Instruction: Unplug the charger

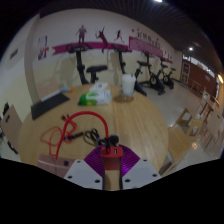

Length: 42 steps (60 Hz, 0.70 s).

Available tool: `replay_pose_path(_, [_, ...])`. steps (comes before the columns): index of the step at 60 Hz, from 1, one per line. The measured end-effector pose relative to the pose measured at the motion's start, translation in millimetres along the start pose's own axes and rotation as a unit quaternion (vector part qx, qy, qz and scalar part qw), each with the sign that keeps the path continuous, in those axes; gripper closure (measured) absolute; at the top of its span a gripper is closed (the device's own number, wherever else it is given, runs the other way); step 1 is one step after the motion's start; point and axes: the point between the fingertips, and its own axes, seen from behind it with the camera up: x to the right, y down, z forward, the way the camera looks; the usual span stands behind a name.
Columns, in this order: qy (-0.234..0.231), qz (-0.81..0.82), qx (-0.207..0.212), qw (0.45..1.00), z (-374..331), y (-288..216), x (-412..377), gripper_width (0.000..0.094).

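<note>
cable [82, 129]: red
pads [103, 157]: magenta
table [140, 125]: light wood
wall [75, 28]: white, with magenta figures
bucket [127, 85]: white

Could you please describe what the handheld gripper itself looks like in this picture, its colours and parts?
The gripper has two pale, whitish fingers, each with a magenta pad on its inner face, the two narrowing towards each other at the tips. A small red piece sits right at the tips. No hand, sleeve or marking shows on it.
</note>
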Motion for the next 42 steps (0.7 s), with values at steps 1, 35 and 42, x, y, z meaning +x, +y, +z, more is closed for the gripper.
replay_pose_path(1, [0.001,-0.003,-0.010,1.000,4.3,10.0,6.1,0.0758])
replay_pose_path(35, [-0.040,0.014,-0.070,0.997,-121.8,18.1,18.6,0.0076])
replay_pose_path(42, [-0.055,0.009,-0.063,0.996,-202.0,12.1,17.2,0.0073])
